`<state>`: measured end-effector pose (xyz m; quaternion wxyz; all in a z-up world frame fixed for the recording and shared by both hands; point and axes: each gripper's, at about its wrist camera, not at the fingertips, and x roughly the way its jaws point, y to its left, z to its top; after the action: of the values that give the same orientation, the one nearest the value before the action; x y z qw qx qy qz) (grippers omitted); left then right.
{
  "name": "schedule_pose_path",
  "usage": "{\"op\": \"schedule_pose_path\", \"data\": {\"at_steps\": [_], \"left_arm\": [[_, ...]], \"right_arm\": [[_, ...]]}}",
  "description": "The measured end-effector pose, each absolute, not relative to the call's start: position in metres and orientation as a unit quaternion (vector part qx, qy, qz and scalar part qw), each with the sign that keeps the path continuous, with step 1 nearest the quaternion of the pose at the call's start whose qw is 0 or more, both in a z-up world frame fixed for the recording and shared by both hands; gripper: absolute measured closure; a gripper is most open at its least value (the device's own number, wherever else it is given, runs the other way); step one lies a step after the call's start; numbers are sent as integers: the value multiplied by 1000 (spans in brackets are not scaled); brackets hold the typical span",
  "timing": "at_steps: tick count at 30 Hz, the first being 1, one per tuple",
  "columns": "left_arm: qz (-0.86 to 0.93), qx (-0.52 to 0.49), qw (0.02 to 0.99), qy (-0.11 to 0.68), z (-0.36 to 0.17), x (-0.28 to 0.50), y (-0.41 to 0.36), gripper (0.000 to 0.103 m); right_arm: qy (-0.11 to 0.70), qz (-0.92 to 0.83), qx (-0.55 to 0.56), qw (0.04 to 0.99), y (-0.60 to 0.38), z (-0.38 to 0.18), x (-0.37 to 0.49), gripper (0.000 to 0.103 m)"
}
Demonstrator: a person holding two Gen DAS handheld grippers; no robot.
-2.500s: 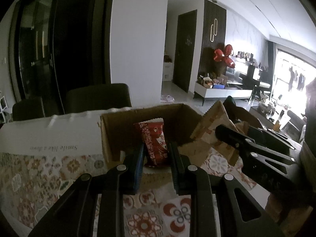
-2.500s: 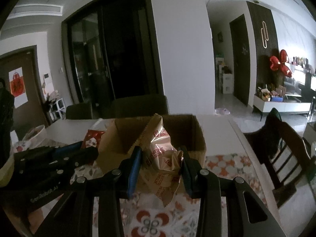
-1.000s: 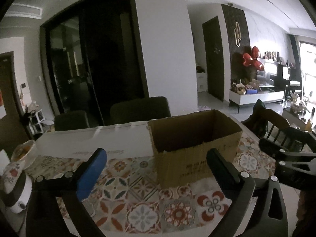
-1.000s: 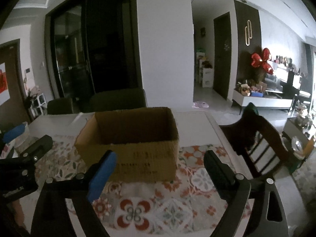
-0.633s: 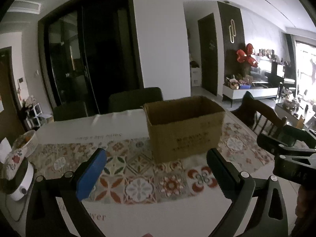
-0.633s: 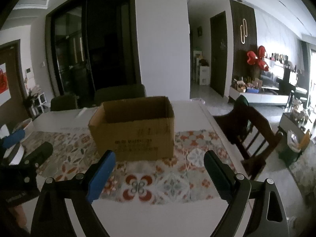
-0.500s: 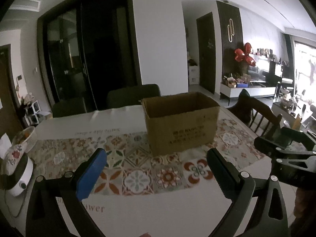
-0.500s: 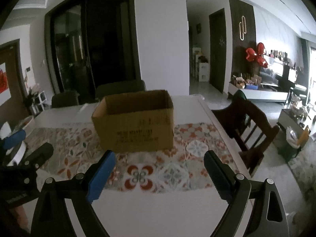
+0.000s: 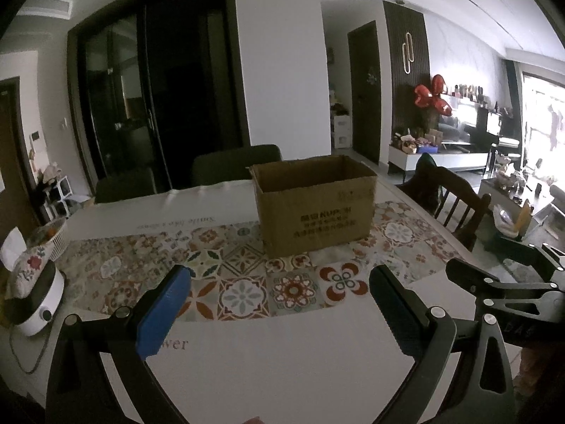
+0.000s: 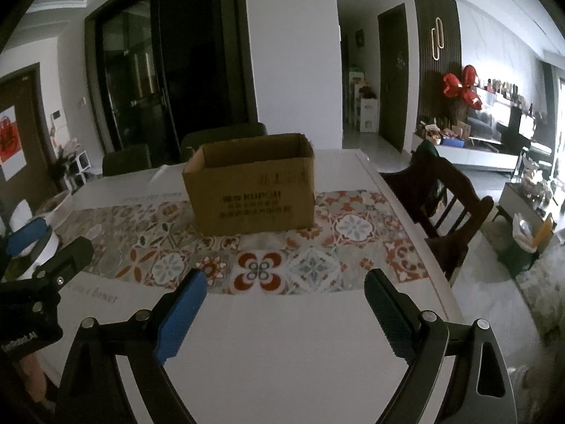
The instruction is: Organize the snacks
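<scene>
So both grippers are just hanging over the near, plain white part of the table (image 9: 282,353) with nothing in them. The left gripper (image 9: 279,304) has its jaws spread wide, blue pad at about 8 o'clock and dark pad at about 4 o'clock in its own view, only tablecloth showing between them. Same deal for the right gripper (image 10: 286,304): jaws wide apart, nothing held. The cardboard box (image 9: 312,205) sits open-topped and upright on the patterned tile-print runner (image 9: 243,293), roughly at 12 o'clock from the left gripper and well apart from it; from the right wrist view the box (image 10: 252,194) is also up around 12, leaning slightly toward 11. Can't see down inside the box from either camera, just the inner walls near the rim, so no snacks are visible anywhere in these shots. In the left view the right gripper pokes in at about 3 to 4 o'clock, and in the right view the left gripper shows at about 9. Off at 9 o'clock in the left view there's a white appliance (image 9: 39,304) with a floral tissue box (image 9: 24,265) on top. A dark wooden chair (image 10: 448,194) stands by the table's right edge at around 2 o'clock in the right view, and dark upholstered chairs (image 9: 236,166) sit behind the far side.
</scene>
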<state>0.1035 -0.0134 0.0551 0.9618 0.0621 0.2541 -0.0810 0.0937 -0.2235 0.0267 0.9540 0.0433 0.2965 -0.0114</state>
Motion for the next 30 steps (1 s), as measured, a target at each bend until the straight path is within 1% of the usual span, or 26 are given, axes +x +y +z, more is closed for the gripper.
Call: {"op": "schedule_pose_path", "data": {"at_steps": [10,30], "left_arm": [[-80,59,959,265,49,95,-13,0],[-81,63,964,247,57,77,-9,0]], "right_arm": [[292,-16,38,956,-222,25,82,12],[279,-18,30,960,-221,29,65,12]]}}
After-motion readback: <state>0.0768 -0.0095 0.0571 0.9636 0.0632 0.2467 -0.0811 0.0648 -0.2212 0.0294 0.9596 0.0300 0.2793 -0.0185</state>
